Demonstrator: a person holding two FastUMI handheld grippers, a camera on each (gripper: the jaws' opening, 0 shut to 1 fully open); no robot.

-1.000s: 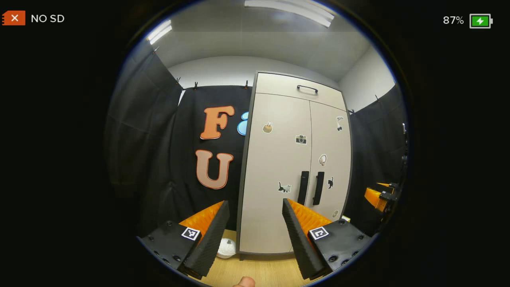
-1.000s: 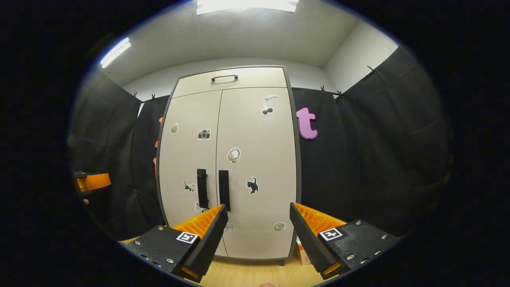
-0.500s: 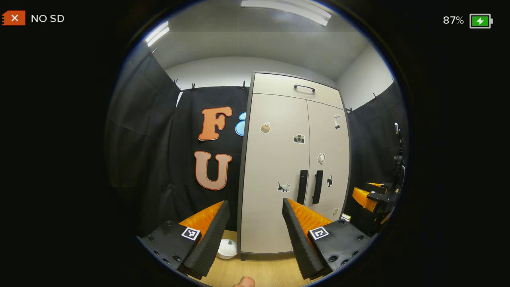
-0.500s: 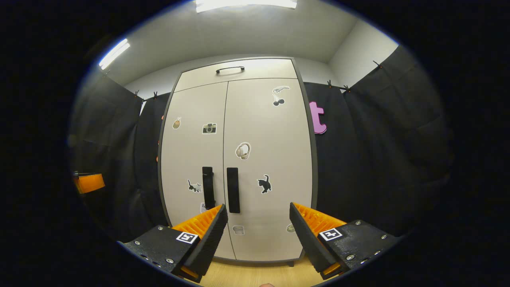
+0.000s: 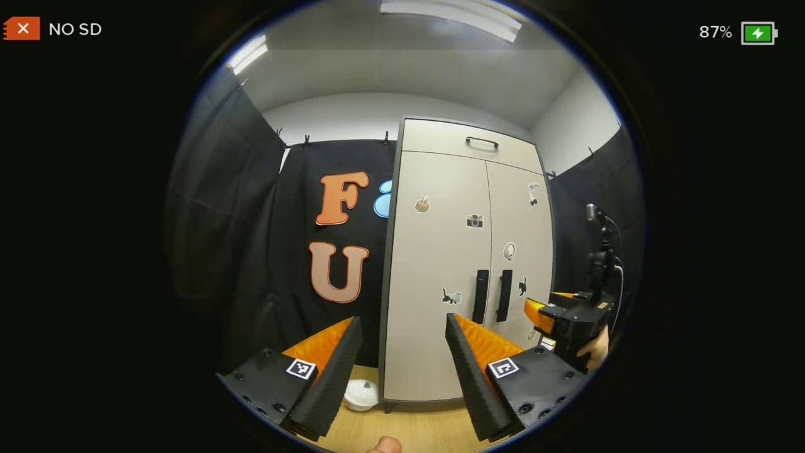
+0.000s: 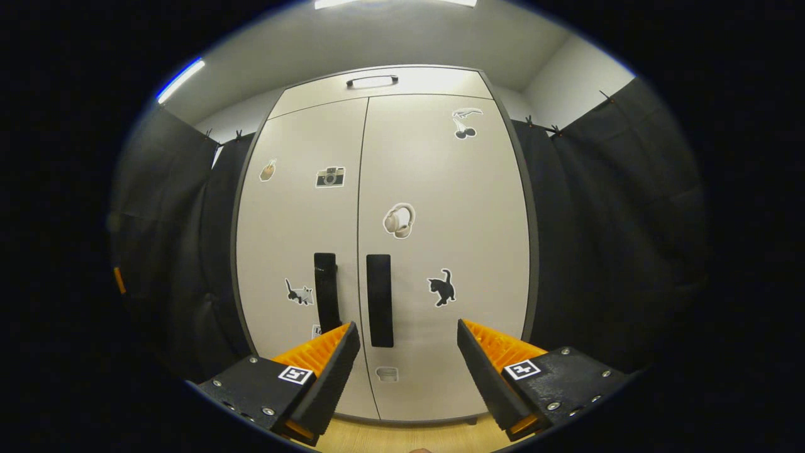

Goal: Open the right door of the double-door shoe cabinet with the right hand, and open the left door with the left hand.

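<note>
Facing the shut shoe cabinet (image 6: 383,251), the right tongs (image 6: 407,352) gape empty just below its right door handle (image 6: 380,301) at 12 o'clock, while the left tongs (image 5: 404,352) gape empty farther back.
</note>
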